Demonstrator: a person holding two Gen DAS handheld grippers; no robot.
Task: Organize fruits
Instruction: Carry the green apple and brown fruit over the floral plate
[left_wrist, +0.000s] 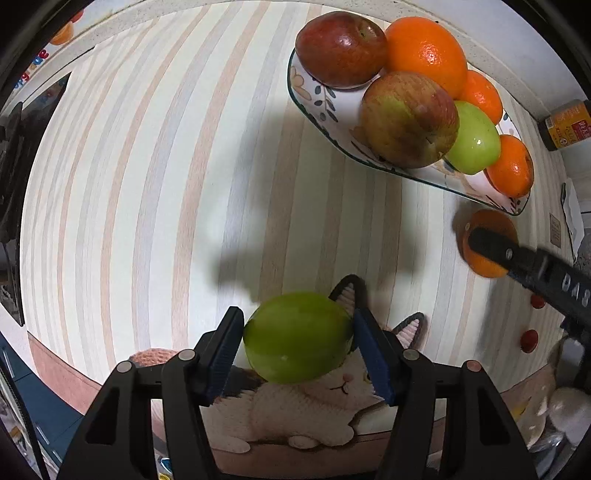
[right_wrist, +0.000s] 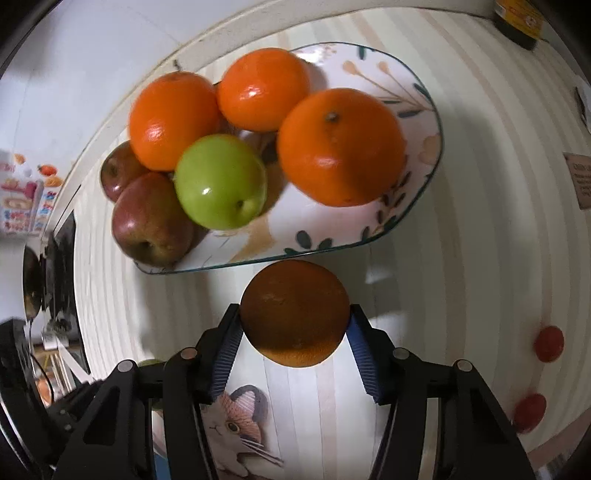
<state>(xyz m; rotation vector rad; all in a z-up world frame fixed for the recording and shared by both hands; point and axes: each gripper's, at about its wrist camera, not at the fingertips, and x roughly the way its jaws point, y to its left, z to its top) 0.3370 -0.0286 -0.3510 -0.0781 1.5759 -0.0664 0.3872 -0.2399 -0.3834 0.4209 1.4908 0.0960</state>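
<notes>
My left gripper (left_wrist: 297, 313) points down over the striped table, shut on a green apple (left_wrist: 297, 338) with a blue pad against each side. My right gripper (right_wrist: 294, 309) is shut on an orange (right_wrist: 293, 317) just in front of the flowered plate (right_wrist: 406, 92). That plate (left_wrist: 314, 92) holds two red apples, a green apple (right_wrist: 219, 181) and three oranges. In the left wrist view the held orange (left_wrist: 493, 221) shows at the right beside the plate's end, with a black finger (left_wrist: 491, 245) of the right gripper across it.
A cat-shaped mat (left_wrist: 314, 406) lies under the held apple at the table's near edge. Two small red round things (right_wrist: 549, 343) sit on the cloth to the right. A dark jar (left_wrist: 565, 125) stands by the wall behind the plate.
</notes>
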